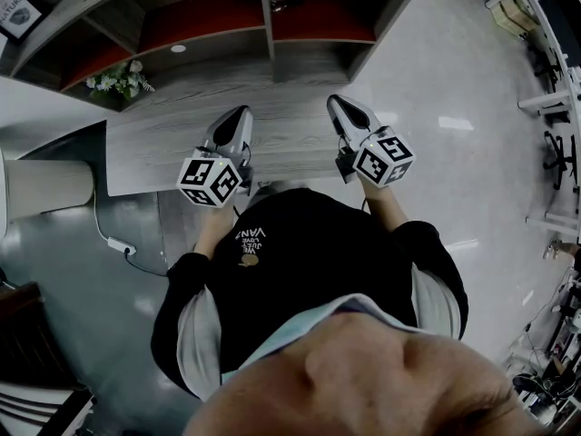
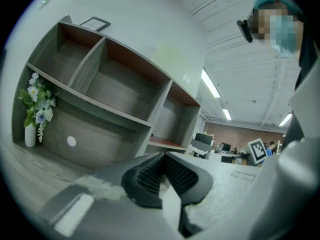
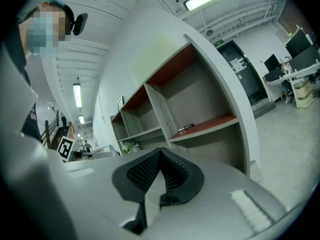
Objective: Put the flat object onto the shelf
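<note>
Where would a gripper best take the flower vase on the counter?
Likely by the vase body, coming level from the front with a jaw on either side. It stands upright and narrow, and the flowers spread over its mouth, blocking a grip from above.

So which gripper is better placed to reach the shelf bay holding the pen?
Right, probably: the right gripper sits below that bay, its view faces the pen; the left gripper sits further left. Both shut.

The shelf (image 1: pixel 265 12) is seen across the top of the head view. It is a grey wood-grain unit, divided by upright panels into open compartments and fitted with red-brown boards. In the right gripper view it is shown at centre right, where a slim dark object (image 3: pixel 186 127) is laid flat on one red-brown board.
</note>
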Demonstrator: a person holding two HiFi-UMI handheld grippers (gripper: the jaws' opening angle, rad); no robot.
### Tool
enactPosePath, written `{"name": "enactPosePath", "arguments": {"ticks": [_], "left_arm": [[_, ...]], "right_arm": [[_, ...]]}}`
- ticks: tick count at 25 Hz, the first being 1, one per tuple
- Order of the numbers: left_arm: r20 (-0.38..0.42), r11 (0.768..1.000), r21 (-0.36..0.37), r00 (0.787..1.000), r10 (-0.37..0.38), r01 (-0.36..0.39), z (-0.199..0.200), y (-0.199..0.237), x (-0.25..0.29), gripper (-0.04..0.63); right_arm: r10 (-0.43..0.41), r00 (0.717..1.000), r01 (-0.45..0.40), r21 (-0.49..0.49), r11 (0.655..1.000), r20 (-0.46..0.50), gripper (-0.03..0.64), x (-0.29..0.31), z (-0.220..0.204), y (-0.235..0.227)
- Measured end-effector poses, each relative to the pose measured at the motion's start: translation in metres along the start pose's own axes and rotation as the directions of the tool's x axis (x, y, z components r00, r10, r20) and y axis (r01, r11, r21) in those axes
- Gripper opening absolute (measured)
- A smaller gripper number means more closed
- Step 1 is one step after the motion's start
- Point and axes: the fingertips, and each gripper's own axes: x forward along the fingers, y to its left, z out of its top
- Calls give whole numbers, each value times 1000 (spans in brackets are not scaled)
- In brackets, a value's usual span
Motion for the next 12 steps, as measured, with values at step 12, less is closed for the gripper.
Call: {"name": "enactPosePath", "arguments": {"ticks": [12], "left_arm": [[0, 1000, -10, 1000, -3, 3, -1, 0, 1, 0]], "right_arm": [[-3, 1000, 3, 3, 1000, 8, -2, -2, 4, -1]]}}
